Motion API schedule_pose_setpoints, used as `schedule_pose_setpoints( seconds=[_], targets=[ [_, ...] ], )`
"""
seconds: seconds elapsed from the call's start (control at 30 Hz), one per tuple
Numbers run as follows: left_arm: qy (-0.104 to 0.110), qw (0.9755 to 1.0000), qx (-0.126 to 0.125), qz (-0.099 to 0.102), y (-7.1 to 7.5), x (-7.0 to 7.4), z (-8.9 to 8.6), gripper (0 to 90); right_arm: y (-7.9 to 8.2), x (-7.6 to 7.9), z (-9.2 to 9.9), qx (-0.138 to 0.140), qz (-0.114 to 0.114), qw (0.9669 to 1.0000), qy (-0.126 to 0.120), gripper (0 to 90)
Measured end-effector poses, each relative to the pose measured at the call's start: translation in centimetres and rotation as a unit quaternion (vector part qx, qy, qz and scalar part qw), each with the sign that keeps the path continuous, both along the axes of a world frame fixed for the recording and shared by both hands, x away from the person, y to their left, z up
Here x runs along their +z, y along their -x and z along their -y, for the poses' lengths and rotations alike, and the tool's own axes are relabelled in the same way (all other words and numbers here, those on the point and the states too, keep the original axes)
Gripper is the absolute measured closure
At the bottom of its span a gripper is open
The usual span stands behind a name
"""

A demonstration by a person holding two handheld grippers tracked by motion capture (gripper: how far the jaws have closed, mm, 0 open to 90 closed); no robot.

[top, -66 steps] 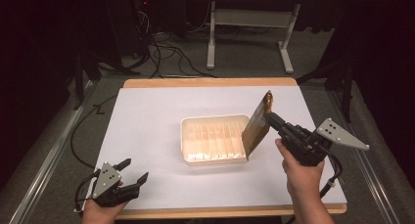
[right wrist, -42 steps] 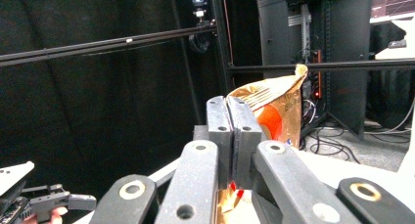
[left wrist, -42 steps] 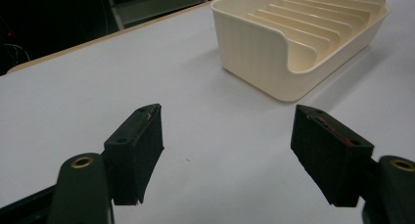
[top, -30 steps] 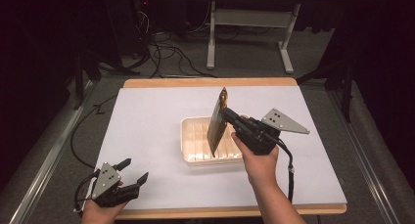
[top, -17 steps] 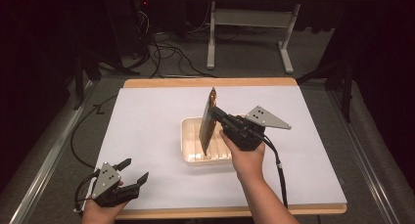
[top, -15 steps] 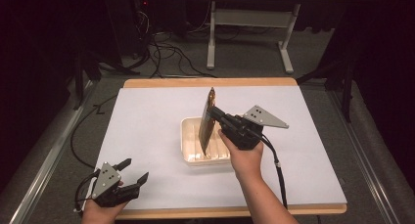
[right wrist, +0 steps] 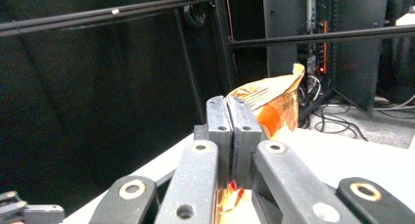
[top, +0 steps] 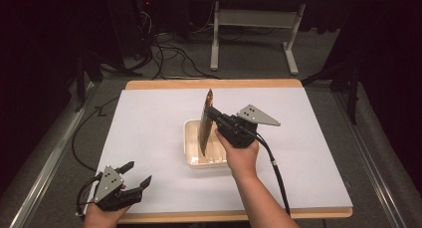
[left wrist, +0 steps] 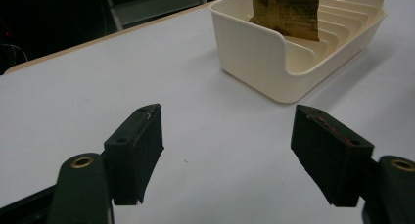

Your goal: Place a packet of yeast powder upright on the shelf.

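Your right gripper (top: 209, 114) is clamped on a flat packet (top: 204, 122), apparently upright in the cream tray (top: 191, 148). Your left gripper (top: 133, 175) rests nearby, jaws apart.

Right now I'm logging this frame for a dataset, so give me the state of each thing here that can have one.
Right tongs: shut on the packet's edge, held above the bin.
Left tongs: open, holding nothing, low over the table.
Packet: upright, gripped, its lower end down inside the bin.
Bin: upright on the table, ribbed inside, open top.
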State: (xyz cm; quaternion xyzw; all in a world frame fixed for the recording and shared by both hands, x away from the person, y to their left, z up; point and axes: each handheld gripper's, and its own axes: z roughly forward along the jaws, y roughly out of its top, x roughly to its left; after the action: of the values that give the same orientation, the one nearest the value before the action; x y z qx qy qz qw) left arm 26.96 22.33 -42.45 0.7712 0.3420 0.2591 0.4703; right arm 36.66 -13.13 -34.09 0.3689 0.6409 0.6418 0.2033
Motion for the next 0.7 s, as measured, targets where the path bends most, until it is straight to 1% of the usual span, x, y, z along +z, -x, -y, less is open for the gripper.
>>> schedule_pose_setpoints(
  seconds=[0.1,0.23,0.37,0.7],
  targets=[
    [0.0,1.0,0.0,0.0,0.0,0.0,0.0,28.4,-0.4,-0.4,-0.4,-0.007,-0.001,0.9999,0.011,90.0],
    [0.0,1.0,-0.001,-0.001,0.0,0.0,0.0,28.4,-0.6,-0.8,-0.5,-0.011,-0.006,0.9998,0.012,90.0],
    [0.001,1.0,-0.001,-0.002,0.0,0.0,-0.1,28.4,-1.0,-1.6,-0.6,-0.015,-0.015,0.9997,0.013,90.0],
    [-0.001,1.0,0.0,-0.003,0.1,0.0,-0.2,28.4,-1.0,-2.9,-0.9,-0.009,-0.026,0.9994,0.021,89.9]
  ],
)
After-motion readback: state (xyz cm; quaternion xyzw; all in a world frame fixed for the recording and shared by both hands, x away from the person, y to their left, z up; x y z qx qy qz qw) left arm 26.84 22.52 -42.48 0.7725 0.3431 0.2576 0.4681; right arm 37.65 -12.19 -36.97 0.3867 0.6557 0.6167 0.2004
